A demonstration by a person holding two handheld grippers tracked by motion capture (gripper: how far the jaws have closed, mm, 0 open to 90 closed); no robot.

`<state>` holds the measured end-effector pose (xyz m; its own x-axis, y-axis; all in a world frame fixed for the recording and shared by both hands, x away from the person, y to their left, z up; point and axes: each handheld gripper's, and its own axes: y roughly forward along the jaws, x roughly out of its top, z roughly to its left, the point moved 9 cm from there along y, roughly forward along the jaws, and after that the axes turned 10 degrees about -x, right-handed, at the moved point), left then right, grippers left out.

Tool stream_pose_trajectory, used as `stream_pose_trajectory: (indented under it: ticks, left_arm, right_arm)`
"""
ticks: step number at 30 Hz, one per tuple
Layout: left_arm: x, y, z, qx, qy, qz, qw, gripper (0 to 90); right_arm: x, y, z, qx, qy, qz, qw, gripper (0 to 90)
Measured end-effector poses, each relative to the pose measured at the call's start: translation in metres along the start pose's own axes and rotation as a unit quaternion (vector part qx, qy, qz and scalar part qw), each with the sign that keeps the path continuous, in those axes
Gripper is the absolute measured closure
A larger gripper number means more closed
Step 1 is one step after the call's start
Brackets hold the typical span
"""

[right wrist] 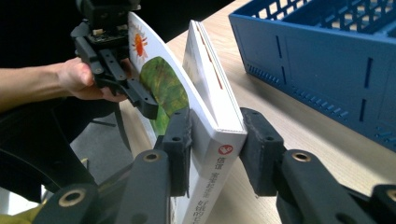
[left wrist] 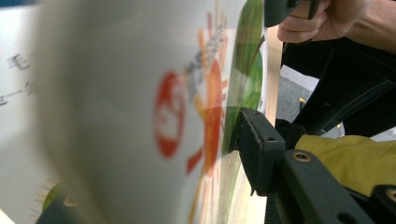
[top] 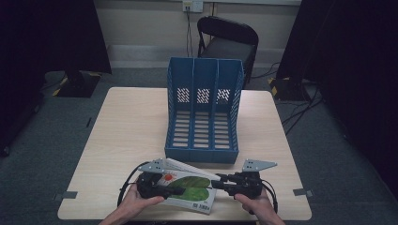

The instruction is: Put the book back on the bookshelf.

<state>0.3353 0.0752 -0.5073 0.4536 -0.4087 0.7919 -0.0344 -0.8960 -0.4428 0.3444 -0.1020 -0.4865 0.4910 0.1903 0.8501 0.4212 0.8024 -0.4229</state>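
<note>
A person works at a pale wooden counter [top: 131, 136], a hand-held gripper in each hand. Between the two tools, at the near edge of the counter, is a thin picture book [top: 190, 187] with a white cover showing an orange sun and a large green leaf. The left hand-held gripper [top: 180, 191] is clamped on the book's left side, its jaws closed on the cover. The right hand-held gripper [right wrist: 215, 149] holds the spine end [right wrist: 224, 163], one pad on each face of the book. Gripping both ends likely keeps the floppy book steady so it can be stood up. Just beyond the book stands a blue plastic file rack [top: 202, 110] with three upright slots opening toward the person; all three slots look empty. The book probably belongs in one of them. A dark chair [top: 227, 40] stands past the far edge.
</note>
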Motion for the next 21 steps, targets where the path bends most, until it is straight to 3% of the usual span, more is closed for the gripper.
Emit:
stream_pose_trajectory:
  ticks: [15,20,21]
  left_arm:
    - [0.0,0.0,0.0017,0.001,0.0,0.001,1.0,61.7]
    - [0.0006,-0.0027,0.0051,0.002,-0.02,-0.004,0.9998,55.7]
    - [0.0018,-0.0073,0.0079,0.015,-0.022,-0.011,0.9996,54.5]
  right_arm:
    - [-0.002,0.008,0.0043,0.021,0.004,0.016,0.9996,65.6]
    - [-0.0003,0.0048,0.0082,0.033,-0.001,0.009,0.9994,69.9]
    - [0.0007,0.0041,0.0087,0.032,-0.004,0.006,0.9995,70.8]
